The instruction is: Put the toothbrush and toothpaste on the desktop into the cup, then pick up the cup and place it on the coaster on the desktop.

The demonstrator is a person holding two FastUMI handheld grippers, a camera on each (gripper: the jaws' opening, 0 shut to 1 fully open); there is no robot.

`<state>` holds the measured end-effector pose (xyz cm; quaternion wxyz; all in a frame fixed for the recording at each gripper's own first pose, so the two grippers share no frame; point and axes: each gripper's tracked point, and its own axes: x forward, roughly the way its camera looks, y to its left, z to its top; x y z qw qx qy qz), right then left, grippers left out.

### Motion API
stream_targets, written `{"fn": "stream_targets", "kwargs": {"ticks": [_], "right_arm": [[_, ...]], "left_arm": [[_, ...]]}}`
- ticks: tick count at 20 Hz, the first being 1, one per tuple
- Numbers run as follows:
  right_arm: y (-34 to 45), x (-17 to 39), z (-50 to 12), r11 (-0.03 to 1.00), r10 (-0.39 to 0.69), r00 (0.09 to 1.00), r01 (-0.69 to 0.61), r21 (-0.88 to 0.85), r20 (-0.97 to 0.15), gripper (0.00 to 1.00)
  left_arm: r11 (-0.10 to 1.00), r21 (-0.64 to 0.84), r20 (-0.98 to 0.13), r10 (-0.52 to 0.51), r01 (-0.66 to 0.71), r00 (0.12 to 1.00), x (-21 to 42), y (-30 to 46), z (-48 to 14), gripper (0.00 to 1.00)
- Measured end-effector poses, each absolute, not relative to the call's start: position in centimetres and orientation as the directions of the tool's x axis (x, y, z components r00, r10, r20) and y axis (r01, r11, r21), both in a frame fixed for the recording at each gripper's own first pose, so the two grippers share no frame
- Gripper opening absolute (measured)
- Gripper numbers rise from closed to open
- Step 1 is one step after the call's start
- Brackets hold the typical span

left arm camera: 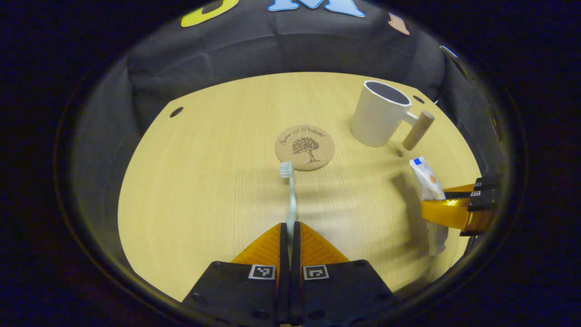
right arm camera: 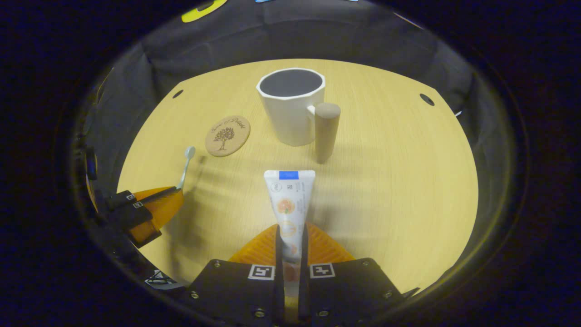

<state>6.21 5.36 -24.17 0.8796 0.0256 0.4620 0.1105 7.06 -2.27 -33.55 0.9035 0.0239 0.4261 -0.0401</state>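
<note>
So far the left gripper point(left arm camera: 289, 236) clamps the toothbrush point(left arm camera: 290, 200) and the right gripper point(right arm camera: 290, 247) the toothpaste point(right arm camera: 288, 204), both seemingly lifted, while the cup point(right arm camera: 292, 106) at upper centre stands empty, off the coaster point(right arm camera: 227, 135).

The left gripper point(left arm camera: 290, 227) has its fingers point(left arm camera: 313, 247) closed on the toothbrush point(left arm camera: 290, 200), bristle end pointing toward the coaster point(left arm camera: 305, 147) on the surface point(left arm camera: 204, 181). The cup point(left arm camera: 379, 113) stands right of the coaster. At the right edge, the right gripper point(left arm camera: 447, 204) grips the toothpaste point(left arm camera: 426, 179).

desktop point(right arm camera: 386, 190): matt wood grain | coaster point(left arm camera: 304, 147): cork | cup point(right arm camera: 292, 106): smooth
</note>
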Motion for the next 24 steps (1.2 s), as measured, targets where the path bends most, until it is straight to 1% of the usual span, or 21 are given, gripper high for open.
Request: {"fn": "stream_targets", "kwargs": {"ticks": [4,9,17,20,21,22,24], "right_arm": [[5.6,6.3,-21.5,0.964,0.264,0.588,-0.16,0.21,-0.764,0.14],[5.1,7.3,-17.5,0.956,0.288,0.662,-0.16,0.244,-0.692,0.13],[3.8,14.3,-10.7,0.947,0.276,0.803,-0.134,0.291,-0.528,0.13],[3.4,16.6,-8.8,0.945,0.264,0.833,-0.121,0.304,-0.487,0.13],[3.3,17.0,-8.2,0.942,0.263,0.842,-0.118,0.314,-0.472,0.13],[3.2,17.8,-7.7,0.938,0.263,0.849,-0.114,0.326,-0.458,0.13],[3.6,19.6,-7.4,0.928,0.262,0.86,-0.101,0.358,-0.439,0.13]], "left_arm": [[0.995,0.02,-0.717,-0.052,0.096,0.695,7.4,-1.5,-30.9,0.08],[0.993,0.036,-0.642,-0.063,0.112,0.764,8.3,-1.6,-26.8,0.08],[0.992,0.007,-0.577,-0.098,0.125,0.811,8.9,-2.3,-22.1,0.08],[0.993,0.01,-0.567,-0.094,0.122,0.818,9.1,-2.1,-21.3,0.08],[0.993,0.012,-0.564,-0.092,0.12,0.821,9.1,-2.1,-21.3,0.06],[0.993,0.013,-0.562,-0.091,0.119,0.822,9.2,-2.0,-21.2,0.08],[0.993,0.013,-0.565,-0.09,0.118,0.82,8.9,-1.7,-21.2,0.08]]}}
